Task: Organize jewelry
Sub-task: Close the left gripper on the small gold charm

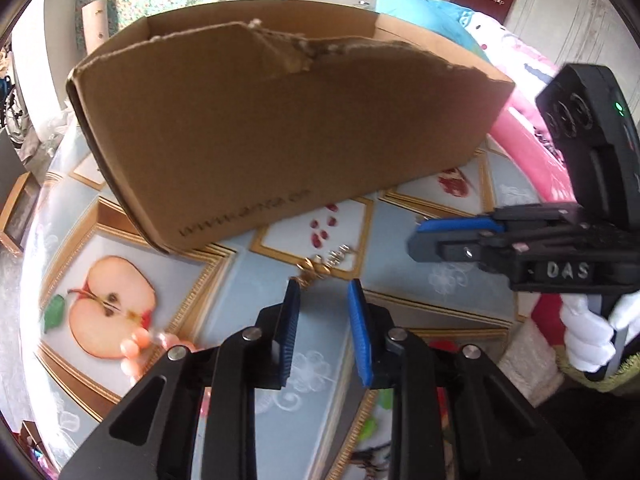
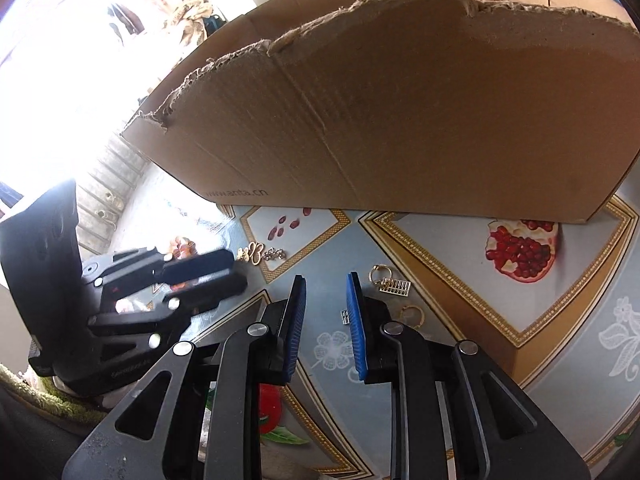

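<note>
A small gold clasp with silver beads (image 1: 320,266) lies on the fruit-print tablecloth just past the fingertips of my left gripper (image 1: 323,286), whose blue pads stand apart with nothing between them. The right wrist view shows the same clasp (image 2: 254,254) off the tip of the left gripper (image 2: 239,271). My right gripper (image 2: 326,280) hovers open over the cloth with an empty gap. Beside its right finger lie a gold ring with a charm (image 2: 390,280), a gold hoop (image 2: 414,314) and a tiny silver piece (image 2: 345,316). In the left wrist view the right gripper (image 1: 415,239) comes in from the right.
A torn-edged cardboard box (image 1: 280,128) (image 2: 400,120) stands close behind the jewelry and blocks the far side of the table (image 1: 400,280). A white-gloved hand (image 1: 592,340) holds the right gripper's handle. A pink rim (image 1: 520,140) lies to the right of the box.
</note>
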Available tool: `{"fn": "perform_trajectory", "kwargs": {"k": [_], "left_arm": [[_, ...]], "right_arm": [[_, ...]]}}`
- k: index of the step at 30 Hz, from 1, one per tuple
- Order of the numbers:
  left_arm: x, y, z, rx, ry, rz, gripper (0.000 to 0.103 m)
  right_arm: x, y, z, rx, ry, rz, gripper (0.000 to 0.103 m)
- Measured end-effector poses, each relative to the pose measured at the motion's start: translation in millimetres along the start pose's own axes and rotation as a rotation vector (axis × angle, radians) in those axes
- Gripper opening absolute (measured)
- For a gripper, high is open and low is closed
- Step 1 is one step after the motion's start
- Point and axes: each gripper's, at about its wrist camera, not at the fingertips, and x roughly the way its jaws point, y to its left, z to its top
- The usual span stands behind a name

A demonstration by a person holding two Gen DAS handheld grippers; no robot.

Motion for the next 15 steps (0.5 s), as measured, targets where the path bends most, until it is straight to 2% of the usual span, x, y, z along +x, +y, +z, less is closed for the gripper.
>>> {"fn": "perform_trajectory", "kwargs": {"k": [8, 13, 14, 15], "left_arm": [[1.8, -3.4, 3.1, 0.045, -0.004, 0.102, 0.024], [8.6, -6.0, 9.8, 0.052, 0.0, 0.119, 0.024], [9.3, -7.7, 10.1, 0.062, 0.0, 0.127, 0.023], [9.5, -9.0, 9.8, 0.072, -0.001, 0.134, 0.018]], "right_arm": [[-0.9, 4.5, -1.2, 0.004, -0.002, 0.001, 0.021], [-0.8, 4.6, -1.9, 0.001, -0.004, 0.001, 0.021], [-0.7, 3.9, -2.1, 0.002, -0.004, 0.001, 0.021], [-0.5, 3.6, -2.4, 0.003, -0.005, 0.0, 0.021]]}}
